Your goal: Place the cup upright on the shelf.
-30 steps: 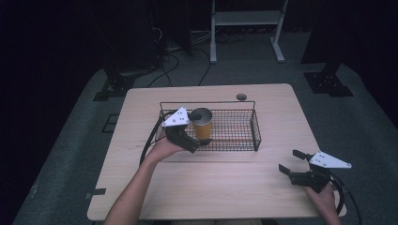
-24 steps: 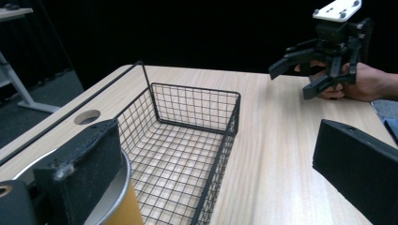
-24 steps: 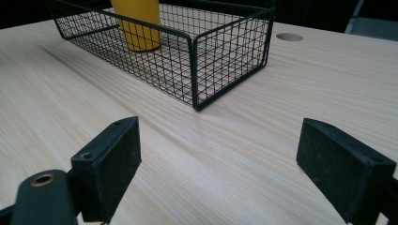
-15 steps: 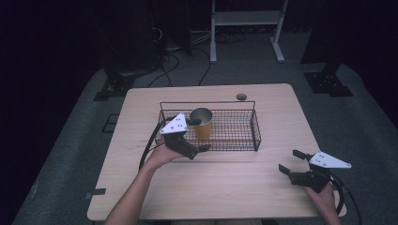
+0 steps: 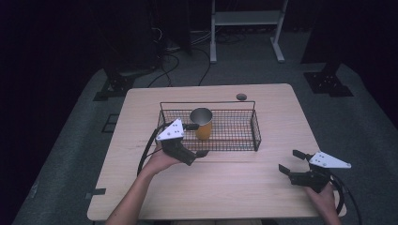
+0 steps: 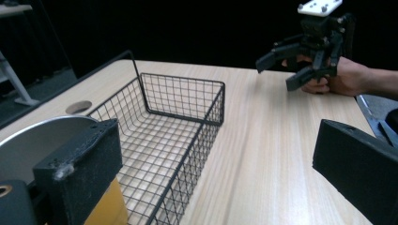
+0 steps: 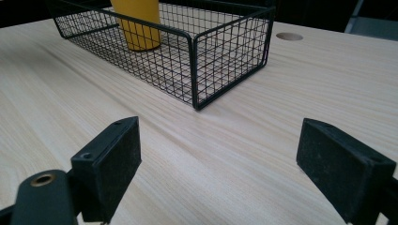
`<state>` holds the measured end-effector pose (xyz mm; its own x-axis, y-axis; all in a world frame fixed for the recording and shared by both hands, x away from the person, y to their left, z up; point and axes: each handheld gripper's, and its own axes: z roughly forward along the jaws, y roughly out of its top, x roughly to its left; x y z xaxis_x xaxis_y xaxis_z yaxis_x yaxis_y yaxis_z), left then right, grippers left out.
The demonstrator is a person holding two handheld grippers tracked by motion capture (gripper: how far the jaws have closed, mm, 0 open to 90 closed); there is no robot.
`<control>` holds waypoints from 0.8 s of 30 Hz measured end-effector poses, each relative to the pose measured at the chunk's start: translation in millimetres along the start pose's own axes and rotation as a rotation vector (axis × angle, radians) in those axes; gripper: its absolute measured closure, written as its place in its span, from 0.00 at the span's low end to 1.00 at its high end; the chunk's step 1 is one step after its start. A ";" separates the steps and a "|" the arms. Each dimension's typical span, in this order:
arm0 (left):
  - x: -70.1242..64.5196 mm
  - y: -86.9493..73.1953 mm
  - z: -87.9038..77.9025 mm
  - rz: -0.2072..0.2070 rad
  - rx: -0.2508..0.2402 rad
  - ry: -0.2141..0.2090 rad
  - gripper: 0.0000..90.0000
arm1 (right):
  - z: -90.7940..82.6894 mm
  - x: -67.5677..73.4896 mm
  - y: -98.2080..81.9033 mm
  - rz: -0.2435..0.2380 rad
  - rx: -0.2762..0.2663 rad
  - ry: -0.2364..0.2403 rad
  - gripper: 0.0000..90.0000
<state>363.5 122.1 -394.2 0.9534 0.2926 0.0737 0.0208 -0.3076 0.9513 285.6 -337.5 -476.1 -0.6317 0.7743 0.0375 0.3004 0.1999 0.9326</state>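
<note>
On the pale wooden table (image 5: 263, 187) sits a black wire basket (image 5: 234, 131), and inside its left part I see a yellow cup (image 5: 202, 124) standing upright, its silver-grey inside showing from the high view. My left gripper (image 5: 196, 140) is at the basket's near left corner, held by the left hand (image 5: 162, 161) that comes up from the bottom edge. One jaw reaches over the wire rim next to the cup; the other stays outside the near wall, over the table. From the left gripper view the jaws stand wide apart: the left one lies against the cup's rim (image 6: 47, 129) at the lower left of that picture, the right one hangs free over bare wood, so nothing is clamped between them. I cannot tell whether that jaw actually presses on the cup or only rests beside it.

My right gripper (image 5: 292, 164) is well apart from the basket, near the table's front right corner, with the right hand (image 5: 324, 197) behind it and its cable looping off the edge. Its jaws are spread too and hold nothing; the right gripper view shows plain tabletop between them, the basket's corner (image 7: 195, 70) ahead and the cup (image 7: 136, 23) at the far end. A small round hole (image 5: 241, 97) lies in the table beyond the basket's far side.
</note>
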 end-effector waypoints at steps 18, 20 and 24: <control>-18.3 -9.5 -8.8 -0.005 -0.040 -0.006 0.01 | 0.1 0.3 0.1 0.001 0.003 0.000 0.15; -19.6 -11.3 -9.9 -0.011 -0.043 -0.006 0.01 | 0.0 0.1 0.0 0.003 0.002 0.000 0.15; -22.0 -12.3 -11.9 -0.001 -0.030 -0.004 0.01 | 0.1 0.2 0.0 0.001 0.003 0.000 0.15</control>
<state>338.6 130.2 -404.0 0.9545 0.2894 0.0715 0.0129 -0.2798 0.9600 285.6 -337.3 -476.2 -0.6312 0.7747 0.0385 0.3033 0.2009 0.9315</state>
